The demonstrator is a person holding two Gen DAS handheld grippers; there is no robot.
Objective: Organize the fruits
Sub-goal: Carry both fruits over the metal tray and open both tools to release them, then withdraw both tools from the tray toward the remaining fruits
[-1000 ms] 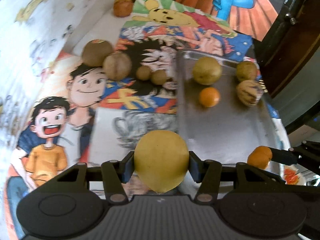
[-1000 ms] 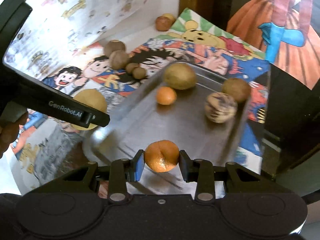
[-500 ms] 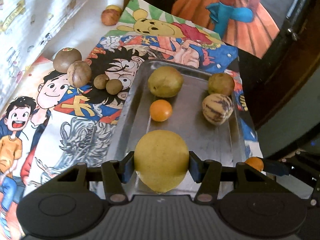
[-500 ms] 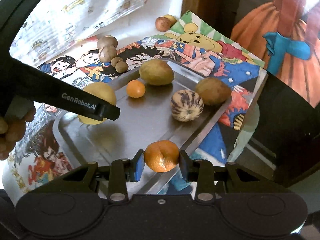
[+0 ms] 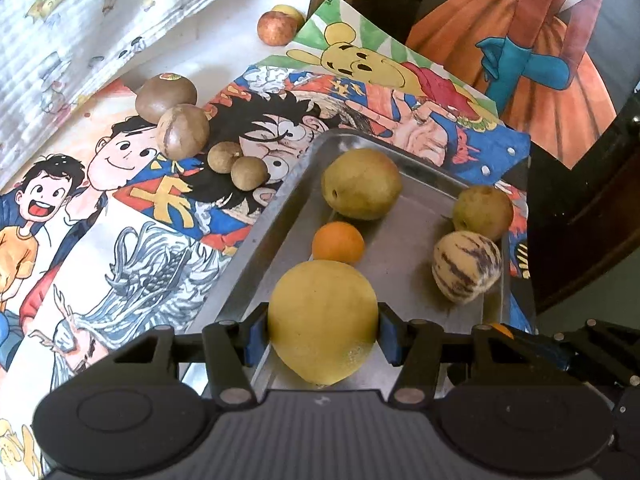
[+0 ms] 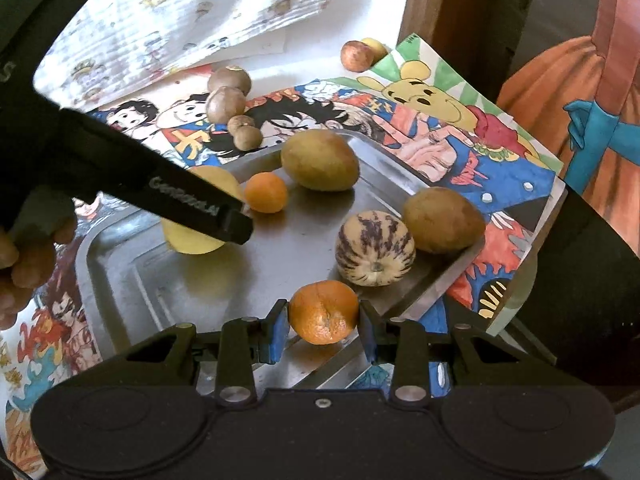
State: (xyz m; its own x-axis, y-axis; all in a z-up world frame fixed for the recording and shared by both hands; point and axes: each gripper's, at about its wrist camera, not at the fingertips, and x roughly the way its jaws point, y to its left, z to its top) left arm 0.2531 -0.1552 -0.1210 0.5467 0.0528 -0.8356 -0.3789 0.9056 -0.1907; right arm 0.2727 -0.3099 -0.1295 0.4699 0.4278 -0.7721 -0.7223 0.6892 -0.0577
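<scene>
My left gripper (image 5: pixel 322 334) is shut on a big yellow fruit (image 5: pixel 322 322), held over the near left part of the steel tray (image 5: pixel 404 264). In the right wrist view the same fruit (image 6: pixel 192 242) sits low over the tray (image 6: pixel 288 256) behind the left gripper's finger (image 6: pixel 200 210). My right gripper (image 6: pixel 323 330) is shut on an orange mandarin (image 6: pixel 323 312) above the tray's near edge. On the tray lie a green-yellow fruit (image 5: pixel 361 184), a small orange (image 5: pixel 338 242), a striped melon (image 5: pixel 467 267) and another greenish fruit (image 5: pixel 482 213).
Loose brown fruits lie on the cartoon cloth left of the tray: two large (image 5: pixel 166 96) (image 5: pixel 183 131) and two small (image 5: pixel 223 157) (image 5: pixel 249 173). A reddish apple (image 5: pixel 276 28) lies at the far edge. A dark wooden frame (image 5: pixel 592 208) stands to the right.
Both grippers have moved in over the tray with their fruits still held. The left gripper has come lower and nearer the small orange; the right has swung left toward the striped melon.
</scene>
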